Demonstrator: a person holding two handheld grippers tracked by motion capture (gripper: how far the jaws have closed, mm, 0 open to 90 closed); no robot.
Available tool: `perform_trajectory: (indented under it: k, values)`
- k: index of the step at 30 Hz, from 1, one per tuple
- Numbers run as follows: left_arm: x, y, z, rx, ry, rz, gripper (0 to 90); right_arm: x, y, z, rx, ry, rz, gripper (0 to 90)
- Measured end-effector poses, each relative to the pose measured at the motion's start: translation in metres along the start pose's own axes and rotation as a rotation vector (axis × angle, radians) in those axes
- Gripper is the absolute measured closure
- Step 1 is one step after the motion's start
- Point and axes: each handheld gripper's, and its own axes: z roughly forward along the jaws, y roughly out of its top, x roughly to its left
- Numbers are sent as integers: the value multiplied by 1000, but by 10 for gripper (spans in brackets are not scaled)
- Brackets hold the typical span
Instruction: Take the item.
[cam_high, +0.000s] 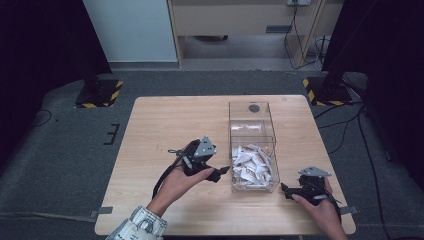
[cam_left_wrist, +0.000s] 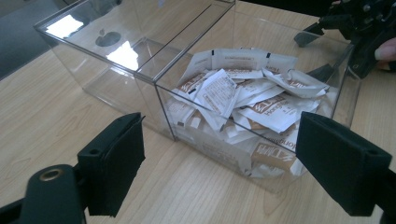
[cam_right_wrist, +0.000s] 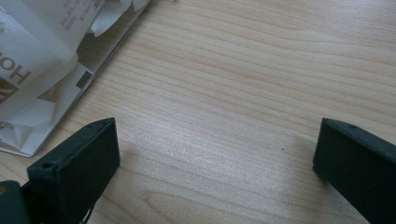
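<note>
On the light wooden table (cam_high: 165, 120), toward its right half, stands one clear plastic box (cam_high: 252, 145) split by a see-through wall into two compartments. Its near compartment is heaped with white and brown paper sachets (cam_high: 251, 166), too many and too jumbled to count; its far compartment holds none, and a dark round spot (cam_high: 254, 108) shows at that end. Just left of the box's near compartment hangs the left gripper (cam_high: 222, 171), held in the person's left hand (cam_high: 182, 182), its black jaws pointing at the box wall. In the left gripper view those jaws stand spread wide with nothing between the pads, and the box wall rises between them and the sachets. Just right of the box's near corner, the right gripper (cam_high: 286, 189) sits low over the table in the right hand (cam_high: 320, 205); its jaws are also spread wide and empty, with bare wood between them and the box's edge at one side.
</note>
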Motion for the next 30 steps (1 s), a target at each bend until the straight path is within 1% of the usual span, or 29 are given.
perform_trajectory:
  k: [2, 5, 6, 7, 10, 11, 12, 14, 15, 17, 19, 25, 30]
  values:
    - [0, 4, 0, -8, -4, -3, 132, 0, 0, 0, 0, 0, 0, 8]
    - [0, 10, -1, -18, -15, 9, 89, 0, 0, 0, 0, 0, 0, 8]
    - [-2, 14, 0, -22, -18, 20, 86, 0, 0, 0, 0, 0, 0, 8]
    - [-2, 14, 0, -22, -18, 20, 86, 0, 0, 0, 0, 0, 0, 8]
    - [-4, 19, 3, -23, -15, 37, 90, 0, 0, 0, 0, 0, 0, 8]
    - [-5, 20, 3, -27, -7, 45, 90, 0, 0, 0, 0, 0, 0, 8]
    - [-6, 21, 4, -31, -4, 50, 136, 0, 0, 0, 0, 0, 0, 8]
    - [-7, 24, 5, -30, -13, 50, 138, 0, 0, 0, 0, 0, 0, 8]
    - [-8, 25, 6, -27, -16, 55, 151, 0, 0, 0, 0, 0, 0, 8]
    - [-10, 28, 8, -23, -19, 61, 206, 0, 0, 0, 0, 0, 1, 8]
    - [-12, 31, 10, -23, -22, 68, 234, 0, 0, 0, 0, 0, 0, 8]
    - [-17, 37, 18, -7, -42, 89, 277, 0, 0, 0, 0, 0, 0, 8]
    - [-18, 39, 24, -3, -50, 82, 291, 0, 0, 0, 0, 0, 0, 8]
